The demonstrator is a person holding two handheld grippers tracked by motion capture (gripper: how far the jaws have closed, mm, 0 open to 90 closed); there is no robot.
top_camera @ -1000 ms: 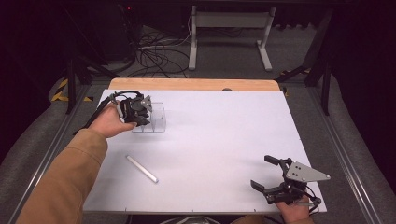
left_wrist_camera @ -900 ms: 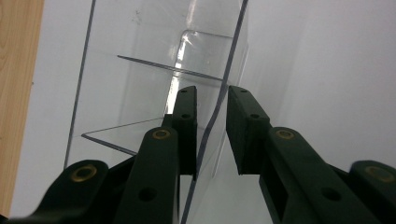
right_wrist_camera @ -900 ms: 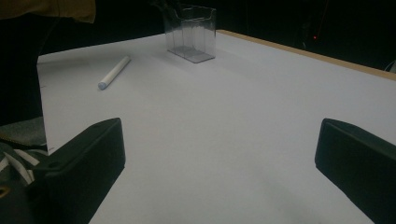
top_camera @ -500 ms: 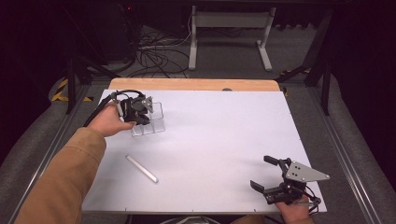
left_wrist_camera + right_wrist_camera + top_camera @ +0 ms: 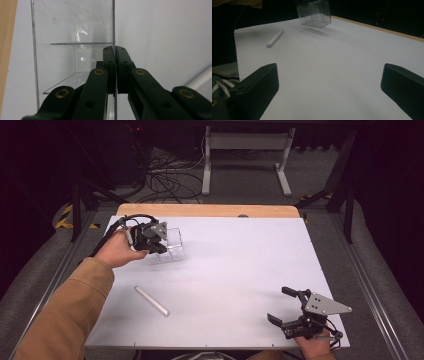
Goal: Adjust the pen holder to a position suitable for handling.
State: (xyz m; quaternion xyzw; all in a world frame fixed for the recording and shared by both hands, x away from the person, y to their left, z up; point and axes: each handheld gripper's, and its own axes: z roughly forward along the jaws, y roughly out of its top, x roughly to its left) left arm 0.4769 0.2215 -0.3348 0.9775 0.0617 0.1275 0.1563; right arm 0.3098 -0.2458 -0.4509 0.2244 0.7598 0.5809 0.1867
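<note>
Left tool [image 5: 159, 246], jaws just closed, pinching one thin wall of the clear divided box [image 5: 170, 245], which hangs tilted just above the far-left table [image 5: 240, 270]. Right tool [image 5: 286, 306] spread, idle. White stick [image 5: 152, 300] lies nearby. Risk: the slick wall slipping from so narrow a pinch.

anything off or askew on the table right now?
Nothing spilled or damaged. The clear acrylic organizer is off the table, tilted, with its shadow below it; the left gripper is pinched shut on one wall. The white tube lies loose at a diagonal. The right gripper is open.
</note>
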